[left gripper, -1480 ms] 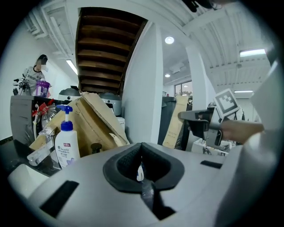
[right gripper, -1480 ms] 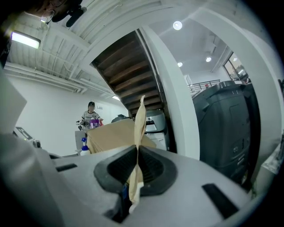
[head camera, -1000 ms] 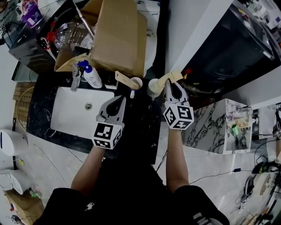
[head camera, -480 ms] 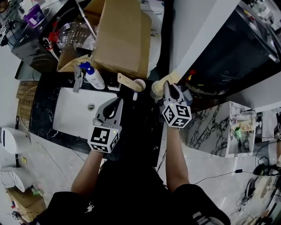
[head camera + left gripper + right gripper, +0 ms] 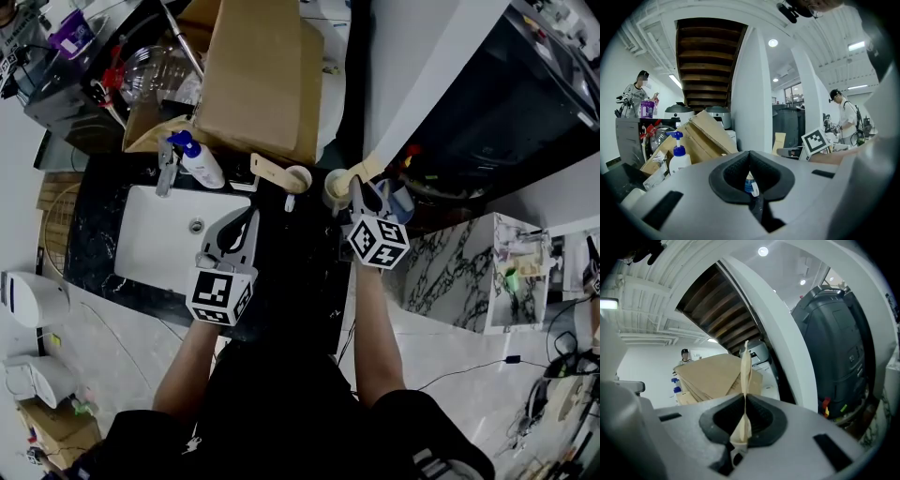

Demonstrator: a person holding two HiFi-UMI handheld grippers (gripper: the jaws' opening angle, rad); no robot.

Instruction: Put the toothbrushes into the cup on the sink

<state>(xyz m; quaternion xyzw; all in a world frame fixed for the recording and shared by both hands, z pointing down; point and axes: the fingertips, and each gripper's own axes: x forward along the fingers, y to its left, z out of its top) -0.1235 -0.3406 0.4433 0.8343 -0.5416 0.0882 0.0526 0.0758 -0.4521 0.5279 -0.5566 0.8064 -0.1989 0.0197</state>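
Black marbled counter (image 5: 309, 281), glossy. Corrugated cardboard box (image 5: 253, 75) at its back. White rectangular sink basin (image 5: 159, 244), smooth. Left gripper (image 5: 249, 216) at the basin's right edge, jaws closed together. Right gripper (image 5: 360, 186) pinches a flat beige toothbrush (image 5: 746, 376), thin edge-on. Round cream cup (image 5: 335, 187) just beside it; brush end possibly inside the rim.

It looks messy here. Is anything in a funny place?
Yes: a big cardboard box sits slanted right behind the sink, beside the pump bottle. Boxes don't usually belong at a washing spot.
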